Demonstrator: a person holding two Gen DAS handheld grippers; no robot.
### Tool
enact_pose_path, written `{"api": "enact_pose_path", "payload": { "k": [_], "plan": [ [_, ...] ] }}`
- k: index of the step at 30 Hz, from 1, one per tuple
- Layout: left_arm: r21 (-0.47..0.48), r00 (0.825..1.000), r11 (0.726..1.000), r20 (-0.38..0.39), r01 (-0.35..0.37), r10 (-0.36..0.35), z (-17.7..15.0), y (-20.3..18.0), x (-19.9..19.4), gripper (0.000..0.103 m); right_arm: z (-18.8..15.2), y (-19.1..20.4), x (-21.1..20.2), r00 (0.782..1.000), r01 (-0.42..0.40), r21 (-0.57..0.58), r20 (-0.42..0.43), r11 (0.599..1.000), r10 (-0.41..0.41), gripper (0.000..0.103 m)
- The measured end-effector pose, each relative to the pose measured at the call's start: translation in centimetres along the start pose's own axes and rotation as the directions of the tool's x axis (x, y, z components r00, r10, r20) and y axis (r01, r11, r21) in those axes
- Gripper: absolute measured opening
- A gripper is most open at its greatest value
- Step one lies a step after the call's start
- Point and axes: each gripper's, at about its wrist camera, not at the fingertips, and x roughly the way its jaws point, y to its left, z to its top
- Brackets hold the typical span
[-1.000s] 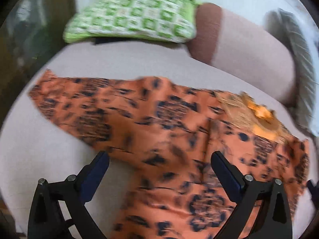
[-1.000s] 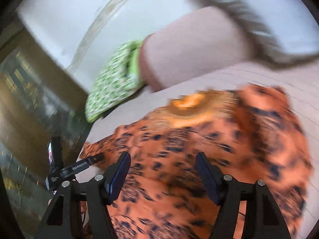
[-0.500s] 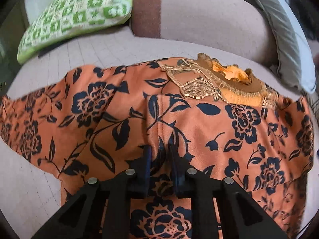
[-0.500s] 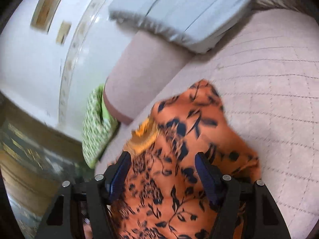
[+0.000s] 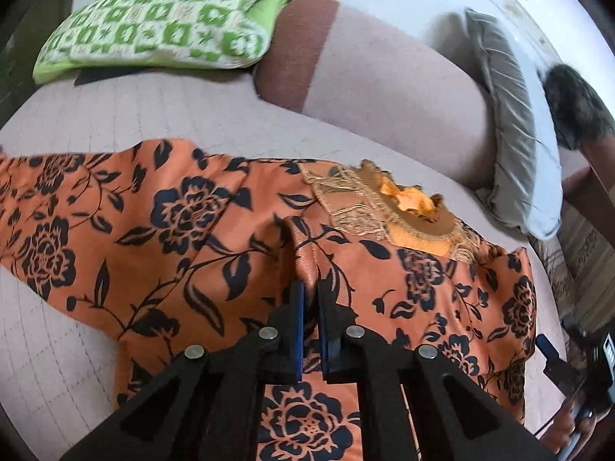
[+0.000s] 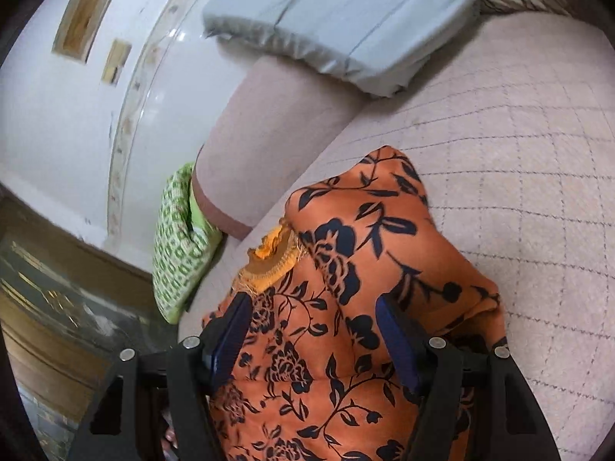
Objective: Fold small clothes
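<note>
Left gripper (image 5: 310, 299): bottom centre of the left wrist view, blue pads nearly together, pinching a raised ridge of the orange floral garment (image 5: 184, 238). It has cloth.
Right gripper (image 6: 313, 330): bottom centre of the right wrist view, jaws wide apart, cloth lying between and under them — nothing clamped.
Garment: spread on the pale quilted sofa seat (image 5: 57, 126), filling the lower half of both views. One sleeve runs to the left edge of the left wrist view; the embroidered neckline (image 5: 388, 207) sits centre right. In the right wrist view a folded-over peak (image 6: 384, 199) rises at centre.
Beyond: green checked cushion (image 5: 161, 19) upper left, sofa armrest (image 5: 384, 88) upper centre, grey pillow (image 5: 511, 146) right.
Step, as judged: a lengthwise fold, pinched edge carried across the body.
Doing it well: keep the pinch shallow so only one layer lifts; carry low and level, lay the edge parallel to the far side seam; the free gripper could pin the cloth near the neckline so it does not drag.
Against half a second ago: left pinch unchanged — view swung, cushion now larger at upper left. Right gripper's spread unchanged.
Against a full second ago: left jaws were wide apart then.
</note>
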Motion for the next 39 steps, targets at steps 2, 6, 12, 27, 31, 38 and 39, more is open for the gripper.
{"api": "enact_pose_path", "payload": {
  "k": [2,6,12,27,31,38,39],
  "plan": [
    [-0.006,1.0,1.0,0.016,-0.011,0.011,-0.3,0.4,-0.7,0.006,-0.1,0.3,0.2,1.0,0.019,-0.027,0.0,0.999,-0.019,0.069],
    [-0.004,0.993,0.998,0.095,-0.064,0.064,0.2,0.7,-2.3,0.006,0.4,-0.1,-0.2,1.0,0.011,-0.012,0.021,1.0,-0.01,0.069],
    [0.027,0.982,0.991,0.141,-0.13,0.125,0.3,0.7,-3.6,0.006,1.2,-0.5,-0.8,0.998,0.014,0.0,0.065,1.0,-0.014,0.069],
    [-0.092,0.967,0.964,-0.08,-0.248,0.241,-0.1,4.5,-0.1,0.007,0.2,1.8,3.9,0.984,0.174,-0.197,-0.01,0.965,-0.179,0.058],
    [-0.031,0.956,0.956,0.008,-0.292,0.292,0.1,3.1,-1.2,0.008,1.7,4.2,4.5,0.99,0.142,-0.278,0.046,0.95,-0.134,0.044],
    [0.017,0.913,0.916,-0.077,-0.401,0.401,-0.5,3.6,1.8,0.011,6.2,0.6,13.3,0.944,0.291,-0.256,-0.079,0.922,-0.32,0.029],
    [-0.002,0.919,0.922,-0.08,-0.386,0.385,-0.4,3.9,1.6,0.011,6.8,0.2,12.8,0.96,0.257,-0.226,-0.056,0.94,-0.276,0.029]
  ]
}}
